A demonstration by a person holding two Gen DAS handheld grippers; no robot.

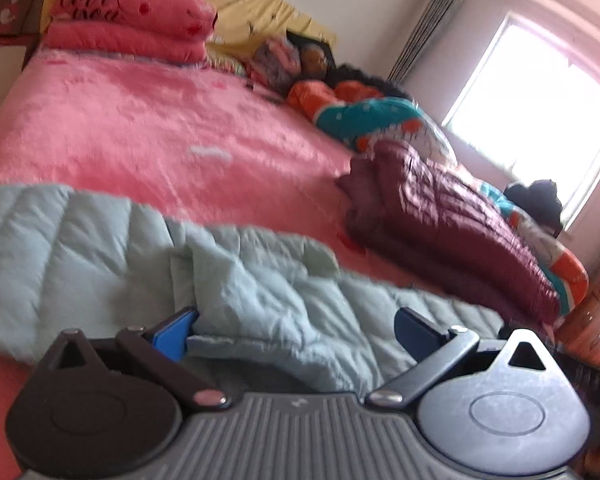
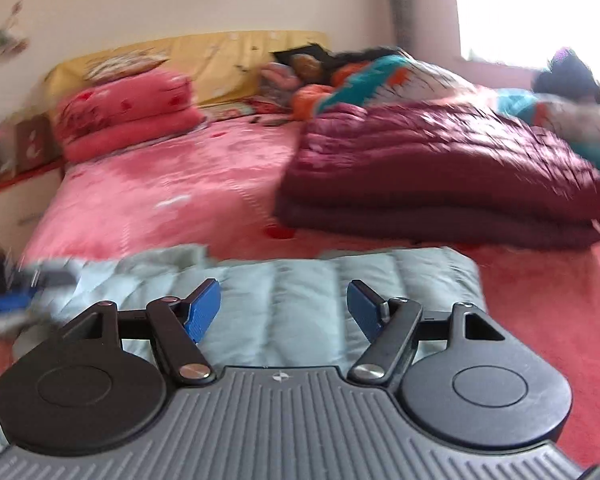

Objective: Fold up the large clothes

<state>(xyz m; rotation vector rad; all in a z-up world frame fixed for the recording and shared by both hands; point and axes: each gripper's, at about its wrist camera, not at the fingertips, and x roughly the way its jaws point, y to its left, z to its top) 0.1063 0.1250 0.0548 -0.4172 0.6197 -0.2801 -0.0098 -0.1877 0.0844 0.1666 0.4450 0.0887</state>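
Pink folded quilt [image 1: 132, 20], upper left, reads "Love"; pale green quilted jacket [image 1: 100, 248] lies below both spread-open, empty-jawed grippers: left gripper [image 1: 296, 332], right gripper [image 2: 284, 312].

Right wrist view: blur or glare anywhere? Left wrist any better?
Right wrist: motion smear is heaviest at the left edge, the folded maroon quilted coat is streaky, and the window is blown out. Left wrist: softer overall blur, window also overexposed, fisheye bends the pink bed cover.

Matt quilted pale-green jacket [image 1: 100, 240], glossy maroon puffer coat [image 2: 440, 168], fleecy pink bedspread [image 1: 140, 120]
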